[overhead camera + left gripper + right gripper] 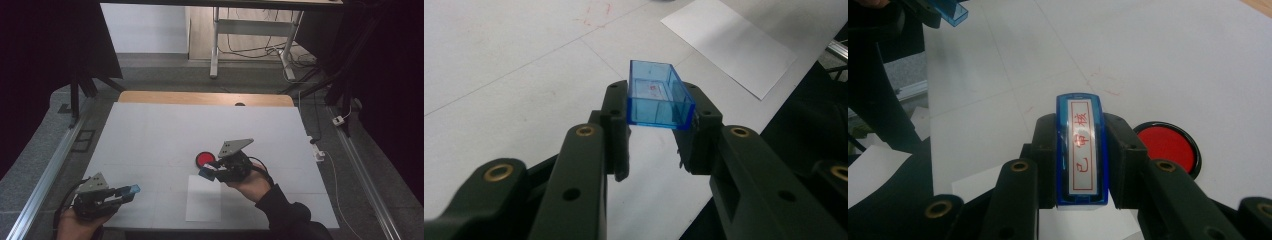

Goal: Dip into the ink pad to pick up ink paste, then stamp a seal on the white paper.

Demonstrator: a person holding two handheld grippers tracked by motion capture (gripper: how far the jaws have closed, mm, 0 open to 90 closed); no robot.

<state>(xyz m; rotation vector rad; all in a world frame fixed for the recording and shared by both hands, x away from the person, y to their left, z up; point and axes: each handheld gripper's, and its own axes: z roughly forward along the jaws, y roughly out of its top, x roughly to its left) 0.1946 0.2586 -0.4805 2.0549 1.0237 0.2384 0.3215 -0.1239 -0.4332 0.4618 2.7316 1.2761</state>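
My left gripper point(658, 116) is shut on a clear blue rectangular cap point(659, 96), held over the table's near left corner; the cap point(132, 190) shows at its tip in the high view. My right gripper point(1081, 150) is shut on a blue stamp point(1082, 150) with a white label bearing red characters. That stamp point(207, 173) hangs just above the top edge of a white sheet of paper point(204, 205). A round red ink pad point(205, 159) in a black case lies on the table just beyond the right gripper point(210, 172), and the ink pad point(1168, 145) sits right of the jaws.
A white mat point(165, 130) covers the wooden table point(150, 97). Metal rails point(47, 175) run along both sides. A desk frame point(216, 40) and cables stand on the floor beyond the far edge. Faint red marks point(596, 15) stain the mat.
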